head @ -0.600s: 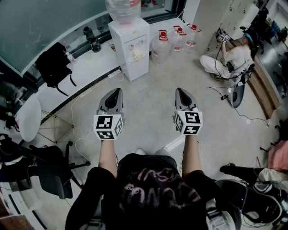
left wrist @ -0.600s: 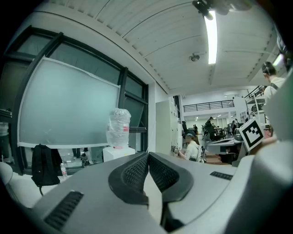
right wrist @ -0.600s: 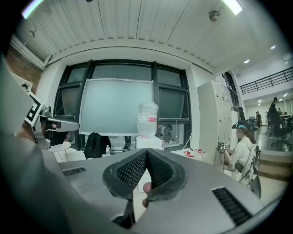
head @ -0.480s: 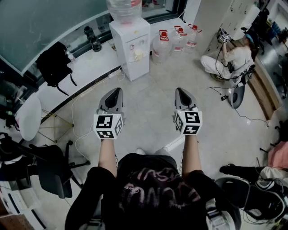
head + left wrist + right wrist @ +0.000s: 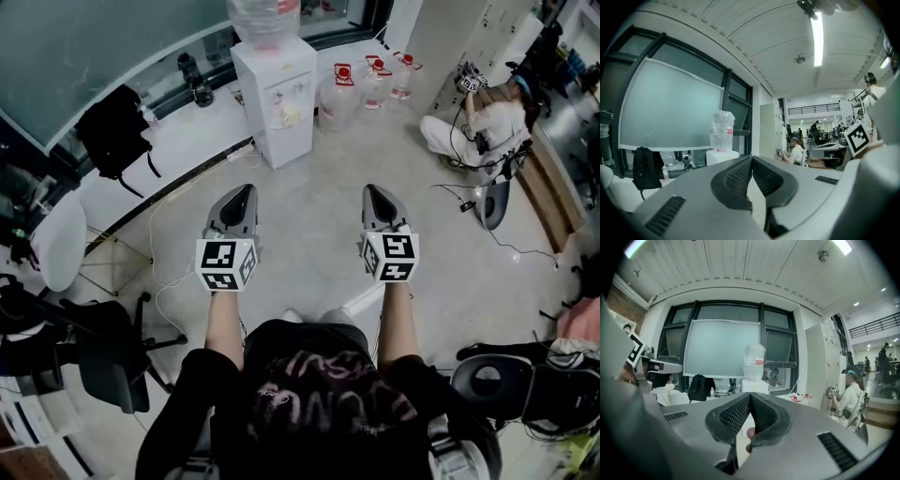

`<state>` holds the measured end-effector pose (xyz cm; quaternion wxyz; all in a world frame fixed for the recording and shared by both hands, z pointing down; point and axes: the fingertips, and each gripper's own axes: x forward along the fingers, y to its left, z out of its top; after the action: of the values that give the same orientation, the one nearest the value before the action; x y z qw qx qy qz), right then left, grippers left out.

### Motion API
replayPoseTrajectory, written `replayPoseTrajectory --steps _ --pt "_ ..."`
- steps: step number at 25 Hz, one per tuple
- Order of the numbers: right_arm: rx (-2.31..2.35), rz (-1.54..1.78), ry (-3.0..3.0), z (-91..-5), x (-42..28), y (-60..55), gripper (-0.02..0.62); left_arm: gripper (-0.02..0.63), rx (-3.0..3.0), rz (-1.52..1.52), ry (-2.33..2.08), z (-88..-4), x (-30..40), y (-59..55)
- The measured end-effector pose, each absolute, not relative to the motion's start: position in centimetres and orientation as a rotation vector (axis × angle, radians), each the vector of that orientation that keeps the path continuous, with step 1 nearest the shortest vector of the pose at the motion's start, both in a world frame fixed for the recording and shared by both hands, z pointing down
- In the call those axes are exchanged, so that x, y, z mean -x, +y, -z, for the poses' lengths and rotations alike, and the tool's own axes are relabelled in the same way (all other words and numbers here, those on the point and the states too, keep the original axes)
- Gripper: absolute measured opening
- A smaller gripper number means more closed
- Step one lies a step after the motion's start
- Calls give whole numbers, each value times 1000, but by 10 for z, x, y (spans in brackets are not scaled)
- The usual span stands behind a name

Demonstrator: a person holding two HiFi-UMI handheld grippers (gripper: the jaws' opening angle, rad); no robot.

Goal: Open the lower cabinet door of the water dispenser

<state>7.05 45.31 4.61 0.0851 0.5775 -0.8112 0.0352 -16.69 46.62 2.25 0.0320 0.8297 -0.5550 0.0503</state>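
Two grippers, head view: left gripper and right gripper level at centre frame; water dispenser at upper middle, well apart from both
Left gripper view: jaws pressed together, empty; dispenser far behind, left of tips
Right gripper view: jaws together, empty; dispenser directly behind tips

A pale grey floor spreads out; far left, a large frosted window in dark frames stands above a white ledge. The ribbed white ceiling carries a strip light.
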Motion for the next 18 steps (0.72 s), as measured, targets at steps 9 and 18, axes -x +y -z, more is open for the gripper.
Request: replayPoseTrajectory --steps 9,18 --pt "-1709 -108 -2396 -53 -67 452 14 17 -2547 -138 -1690 -30 172 464" --pt "-1694 -131 -2395 -60 -71 417 14 16 -2527 -164 -1681 -38 167 428"
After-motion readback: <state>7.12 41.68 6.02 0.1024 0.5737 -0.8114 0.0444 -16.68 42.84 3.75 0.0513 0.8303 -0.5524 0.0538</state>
